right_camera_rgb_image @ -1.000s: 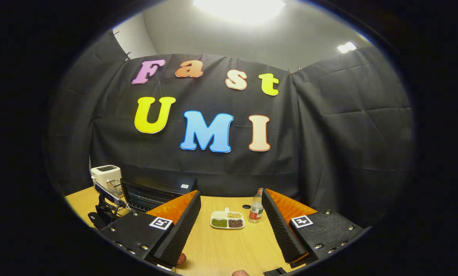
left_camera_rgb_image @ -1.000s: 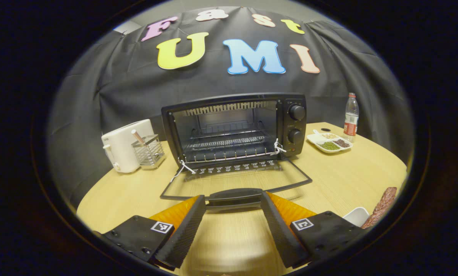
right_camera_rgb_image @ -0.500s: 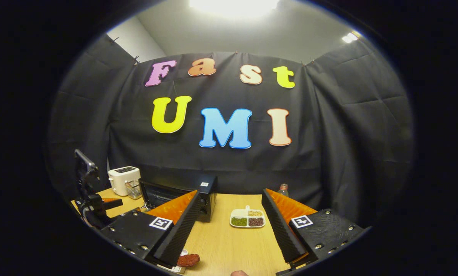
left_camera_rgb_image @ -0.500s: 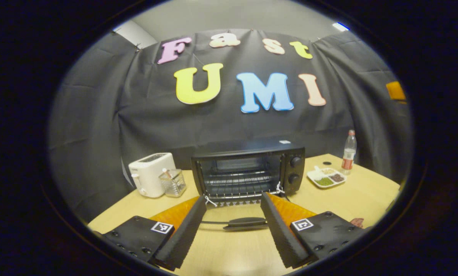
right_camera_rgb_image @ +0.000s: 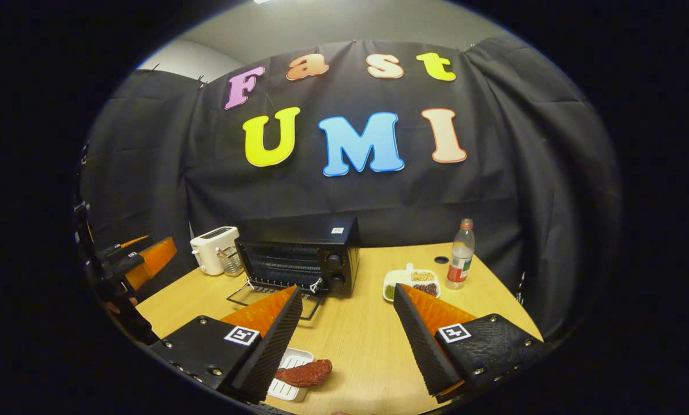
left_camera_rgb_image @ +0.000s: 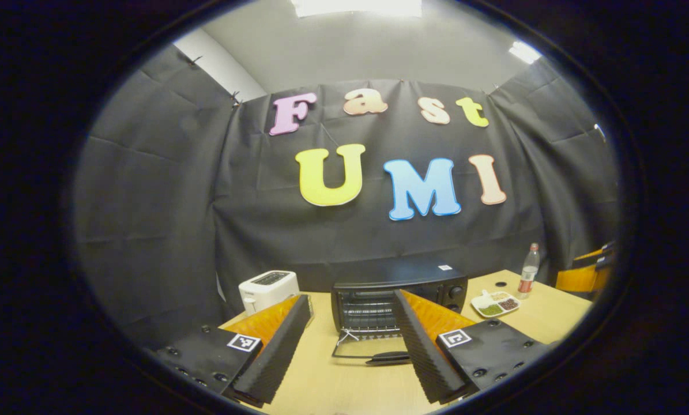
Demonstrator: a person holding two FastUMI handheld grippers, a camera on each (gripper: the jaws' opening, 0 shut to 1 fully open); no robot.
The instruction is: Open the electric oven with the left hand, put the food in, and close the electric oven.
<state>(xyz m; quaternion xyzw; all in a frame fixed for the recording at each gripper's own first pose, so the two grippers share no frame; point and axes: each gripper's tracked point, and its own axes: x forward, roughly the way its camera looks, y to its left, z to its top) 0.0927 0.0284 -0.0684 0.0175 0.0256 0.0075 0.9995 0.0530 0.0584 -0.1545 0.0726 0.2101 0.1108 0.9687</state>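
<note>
Oven (left_camera_rgb_image: 399,297) door (left_camera_rgb_image: 370,350) down flat on worktop (right_camera_rgb_image: 367,328). Left gripper (left_camera_rgb_image: 353,351) and right gripper (right_camera_rgb_image: 347,346) jaws wide, empty. Food (right_camera_rgb_image: 305,373) on tray (right_camera_rgb_image: 286,383).

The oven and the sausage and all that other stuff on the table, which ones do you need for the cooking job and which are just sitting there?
Needed for the job:
- oven, door already down
- sausage-like food on its white tray
- left gripper and right gripper, both open

Just sitting there:
- toaster
- wire holder
- snack dish
- bottle
</note>
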